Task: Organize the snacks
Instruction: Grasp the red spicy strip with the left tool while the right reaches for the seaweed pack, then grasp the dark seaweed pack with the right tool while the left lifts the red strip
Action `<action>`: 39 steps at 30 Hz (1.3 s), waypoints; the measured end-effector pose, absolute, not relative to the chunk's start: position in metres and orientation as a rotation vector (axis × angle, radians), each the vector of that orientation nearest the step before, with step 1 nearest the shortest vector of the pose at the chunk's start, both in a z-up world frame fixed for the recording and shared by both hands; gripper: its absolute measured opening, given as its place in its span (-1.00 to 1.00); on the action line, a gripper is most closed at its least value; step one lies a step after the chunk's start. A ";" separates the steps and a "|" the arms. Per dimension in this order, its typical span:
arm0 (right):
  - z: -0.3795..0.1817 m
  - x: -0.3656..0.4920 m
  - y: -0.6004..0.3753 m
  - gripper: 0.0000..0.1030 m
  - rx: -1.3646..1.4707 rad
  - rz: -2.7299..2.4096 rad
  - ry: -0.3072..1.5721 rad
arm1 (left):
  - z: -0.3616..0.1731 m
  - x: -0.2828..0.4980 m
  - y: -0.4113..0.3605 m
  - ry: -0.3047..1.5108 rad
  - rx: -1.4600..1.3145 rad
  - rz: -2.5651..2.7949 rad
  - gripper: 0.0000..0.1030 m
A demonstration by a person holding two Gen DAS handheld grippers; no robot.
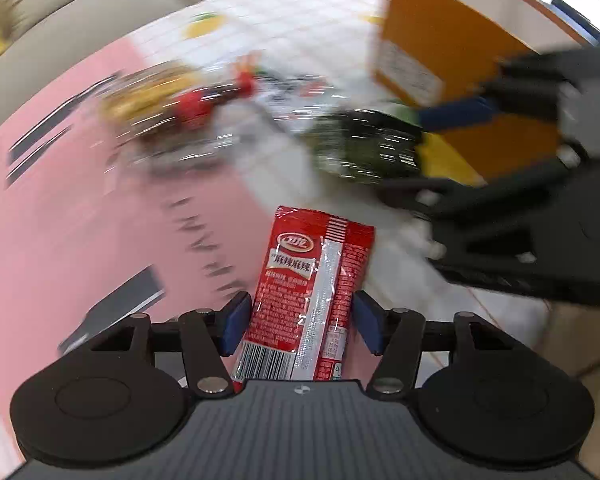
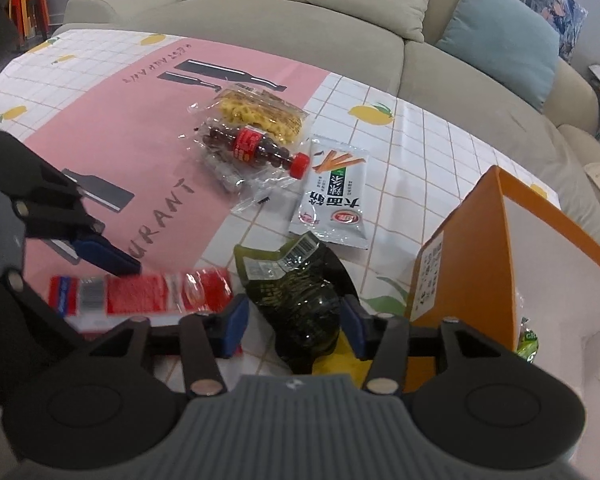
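Observation:
A red snack packet (image 1: 304, 296) stands lengthwise between the blue pads of my left gripper (image 1: 300, 320), which is shut on it. From the right wrist view the same red packet (image 2: 140, 292) shows blurred in the left gripper (image 2: 108, 296) just above the tablecloth. My right gripper (image 2: 296, 326) is open around a dark green packet (image 2: 300, 300) lying on the table, with a gap at its left pad. The left wrist view shows the right gripper (image 1: 404, 152) at that green packet (image 1: 364, 148), beside an orange box (image 1: 428, 40).
The orange box (image 2: 460, 272), white inside, stands open at the right with a green item (image 2: 528, 340) in it. A white packet (image 2: 334, 196), a cola-bottle candy pack (image 2: 256, 148) and a yellow snack pack (image 2: 260, 112) lie mid-table. A sofa (image 2: 300, 40) borders the far edge.

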State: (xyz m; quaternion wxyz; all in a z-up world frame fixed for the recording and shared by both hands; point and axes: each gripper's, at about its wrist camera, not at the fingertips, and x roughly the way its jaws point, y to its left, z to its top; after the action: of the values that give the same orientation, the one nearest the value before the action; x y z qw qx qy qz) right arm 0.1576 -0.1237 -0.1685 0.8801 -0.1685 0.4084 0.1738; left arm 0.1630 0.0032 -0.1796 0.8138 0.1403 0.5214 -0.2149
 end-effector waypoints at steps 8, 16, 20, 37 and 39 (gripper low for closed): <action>-0.182 0.161 -0.115 0.09 -0.417 0.359 0.821 | -0.175 0.162 0.025 1.089 0.213 -0.416 0.56; -0.193 0.168 -0.118 0.10 -0.411 0.337 0.832 | -0.185 0.165 0.021 1.077 0.253 -0.404 0.54; -0.195 0.171 -0.116 0.10 -0.415 0.333 0.824 | -0.185 0.164 0.019 1.057 0.261 -0.404 0.51; -0.188 0.161 -0.126 -0.27 -0.266 0.306 0.864 | -0.172 0.154 0.020 1.038 0.140 -0.284 -0.17; -0.181 0.157 -0.130 -0.27 -0.220 0.309 0.868 | -0.163 0.150 0.022 1.025 0.098 -0.275 -0.17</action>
State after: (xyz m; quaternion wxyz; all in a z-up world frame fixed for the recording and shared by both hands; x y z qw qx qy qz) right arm 0.1573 -0.1297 -0.1807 0.8898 -0.1060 0.4181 0.1487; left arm 0.1505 0.0223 -0.1633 0.8613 0.0468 0.4887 -0.1310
